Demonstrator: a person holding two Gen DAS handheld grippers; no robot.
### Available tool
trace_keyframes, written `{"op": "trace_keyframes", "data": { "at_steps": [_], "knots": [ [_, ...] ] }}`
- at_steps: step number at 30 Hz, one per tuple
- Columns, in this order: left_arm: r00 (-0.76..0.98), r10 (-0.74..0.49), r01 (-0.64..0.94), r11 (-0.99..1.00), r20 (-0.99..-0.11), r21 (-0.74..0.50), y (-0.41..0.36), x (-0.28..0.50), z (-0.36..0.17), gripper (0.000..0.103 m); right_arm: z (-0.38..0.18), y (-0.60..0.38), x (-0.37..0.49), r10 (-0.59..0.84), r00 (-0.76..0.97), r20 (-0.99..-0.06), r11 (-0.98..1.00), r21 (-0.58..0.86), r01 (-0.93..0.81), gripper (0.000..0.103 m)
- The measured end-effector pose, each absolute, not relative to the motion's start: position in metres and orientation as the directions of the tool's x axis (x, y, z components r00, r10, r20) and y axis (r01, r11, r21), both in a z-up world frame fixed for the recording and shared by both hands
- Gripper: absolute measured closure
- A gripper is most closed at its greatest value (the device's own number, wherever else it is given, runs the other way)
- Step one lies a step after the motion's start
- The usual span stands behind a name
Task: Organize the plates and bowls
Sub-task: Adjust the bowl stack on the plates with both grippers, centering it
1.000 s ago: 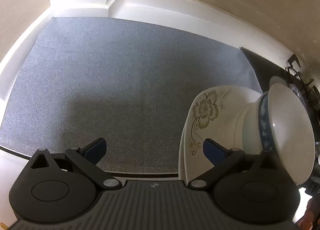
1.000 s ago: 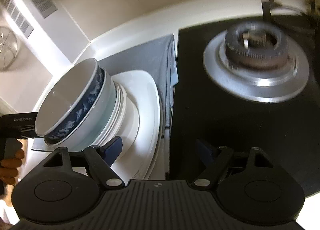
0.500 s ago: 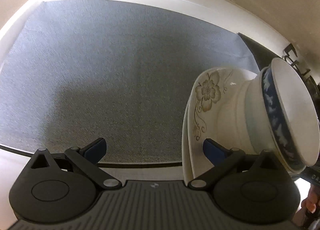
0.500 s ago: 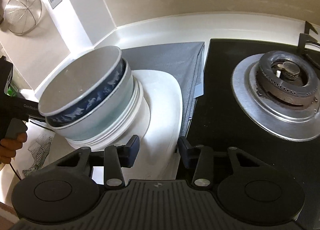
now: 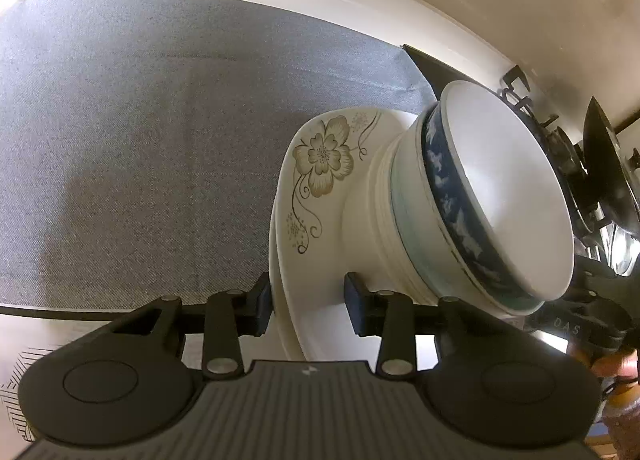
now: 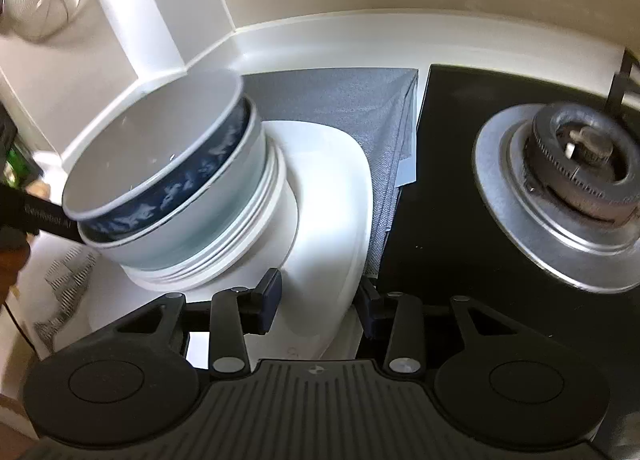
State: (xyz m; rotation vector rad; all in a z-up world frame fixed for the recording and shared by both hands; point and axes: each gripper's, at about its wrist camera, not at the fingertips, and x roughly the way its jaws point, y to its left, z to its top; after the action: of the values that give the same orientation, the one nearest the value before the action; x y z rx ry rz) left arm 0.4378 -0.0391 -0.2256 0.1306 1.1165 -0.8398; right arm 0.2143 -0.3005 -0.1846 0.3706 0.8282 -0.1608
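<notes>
Stacked bowls (image 5: 472, 219) nested on floral plate (image 5: 320, 195), its rim between closing left claw (image 5: 307, 302) and closing right claw (image 6: 318, 302); stacking done, placing on grey mat (image 5: 140, 119) ahead remains.

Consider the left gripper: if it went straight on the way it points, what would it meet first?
The left gripper, its jaws closing, already straddles the rim of the flowered plate; straight on, it would likely meet the stacked bowls on the plate.
</notes>
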Motion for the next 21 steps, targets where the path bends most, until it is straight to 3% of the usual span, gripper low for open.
{"op": "trace_keyframes", "data": {
  "at_steps": [21],
  "knots": [
    [0.254,-0.523,0.551,0.769,-0.814,-0.323,0.0,0.478,-0.223,0.063,-0.173,-0.256,0.281,-0.013,0.612,-0.791,0.956,0.169,0.238,0.061]
  ]
}}
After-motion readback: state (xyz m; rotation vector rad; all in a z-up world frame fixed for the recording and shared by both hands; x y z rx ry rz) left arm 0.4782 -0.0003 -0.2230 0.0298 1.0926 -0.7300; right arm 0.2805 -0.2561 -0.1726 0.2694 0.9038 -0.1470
